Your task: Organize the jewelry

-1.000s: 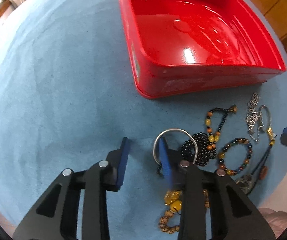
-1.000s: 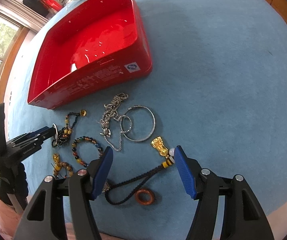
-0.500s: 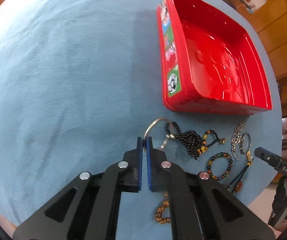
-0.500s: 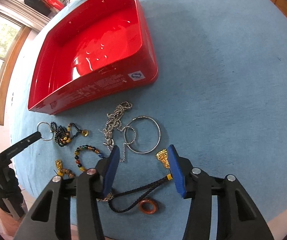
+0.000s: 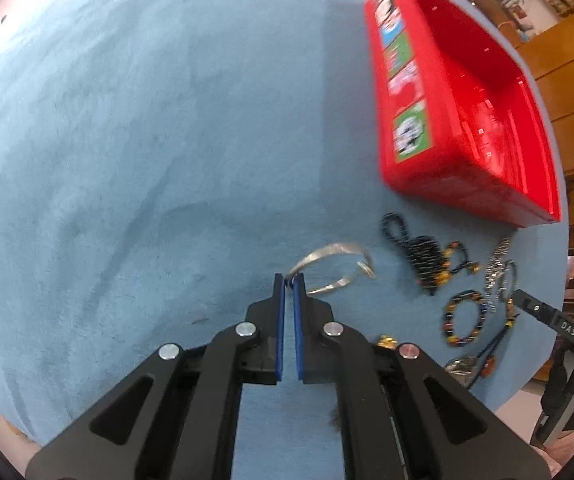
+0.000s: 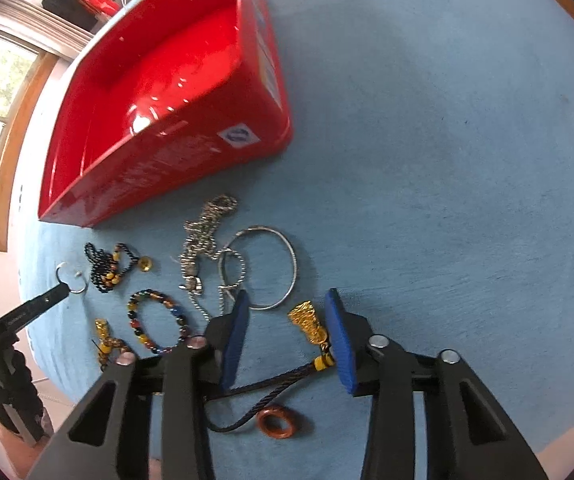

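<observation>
Blue cloth covers the counter (image 5: 127,160), and a red tray (image 6: 159,148) stands on it, well ahead of both pairs of jaws, with no jewelry visible inside it.

The left gripper (image 5: 288,284) has its jaws clenched on the rim of a thin silver bangle (image 5: 335,258), which sticks out ahead of the tips and a little to their right. In the right wrist view this same bangle shows small at the tip of the left gripper, far to the left of the right jaws. To the right of the left jaws lie a black bead strand (image 5: 423,252) and a multicoloured bead bracelet (image 5: 465,318), both flat on the cloth and apart from the bangle.

The right gripper (image 6: 287,312) has jaws that have just been closing, but they are still released and do not press on anything. Between them, nearer to the right jaw, lies a gold charm (image 6: 309,320) at the end of a dark cord (image 6: 271,384). I cannot tell if the charm touches that pad. The cord runs back under the jaws toward an orange ring (image 6: 279,426). Just ahead of the left jaw lie a large silver hoop (image 6: 283,268) and a silver chain (image 6: 203,236).
</observation>
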A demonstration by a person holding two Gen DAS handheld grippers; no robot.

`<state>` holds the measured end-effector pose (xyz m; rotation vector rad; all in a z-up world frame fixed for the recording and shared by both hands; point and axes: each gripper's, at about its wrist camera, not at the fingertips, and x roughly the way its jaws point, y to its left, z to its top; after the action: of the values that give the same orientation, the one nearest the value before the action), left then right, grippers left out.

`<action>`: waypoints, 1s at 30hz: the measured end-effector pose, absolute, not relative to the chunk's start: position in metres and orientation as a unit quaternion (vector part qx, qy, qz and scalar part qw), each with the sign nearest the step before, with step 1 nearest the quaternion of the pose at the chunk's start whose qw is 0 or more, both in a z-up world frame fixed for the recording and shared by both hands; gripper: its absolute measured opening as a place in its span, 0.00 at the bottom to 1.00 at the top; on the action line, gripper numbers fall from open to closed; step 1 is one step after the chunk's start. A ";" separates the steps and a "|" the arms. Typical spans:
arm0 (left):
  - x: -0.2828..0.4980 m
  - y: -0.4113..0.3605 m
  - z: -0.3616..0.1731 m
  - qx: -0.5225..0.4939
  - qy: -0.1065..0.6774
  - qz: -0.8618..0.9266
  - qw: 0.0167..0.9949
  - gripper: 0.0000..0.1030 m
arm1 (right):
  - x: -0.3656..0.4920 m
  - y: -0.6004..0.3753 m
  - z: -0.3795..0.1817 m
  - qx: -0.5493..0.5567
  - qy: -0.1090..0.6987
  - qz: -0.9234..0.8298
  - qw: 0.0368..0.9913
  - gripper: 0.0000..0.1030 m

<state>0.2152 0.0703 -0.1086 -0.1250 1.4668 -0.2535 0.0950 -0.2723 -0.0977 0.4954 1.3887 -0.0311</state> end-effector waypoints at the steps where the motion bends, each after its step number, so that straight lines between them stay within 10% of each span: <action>1: 0.216 0.071 -0.111 -0.058 0.667 -0.115 0.734 0.05 | 0.096 -0.273 -0.098 0.226 0.632 -0.013 0.742 0.36; 8: 0.222 0.060 -0.117 -0.029 0.665 -0.113 0.738 0.09 | 0.111 -0.273 -0.097 0.193 0.625 -0.007 0.757 0.36; 17: 0.222 0.022 -0.114 0.040 0.657 -0.103 0.745 0.33 | 0.111 -0.259 -0.093 0.122 0.629 -0.028 0.767 0.03; 22: 0.221 0.014 -0.115 0.043 0.655 -0.098 0.748 0.03 | 0.100 -0.276 -0.085 0.183 0.619 -0.012 0.764 0.03; 30: 0.216 0.055 -0.111 -0.023 0.656 -0.107 0.746 0.02 | 0.082 -0.309 -0.062 0.228 0.596 -0.004 0.770 0.03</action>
<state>0.2164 0.0552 -0.1111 -0.0494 1.4364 -0.2352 0.0824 -0.3095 -0.0625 0.4945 1.2931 -0.0097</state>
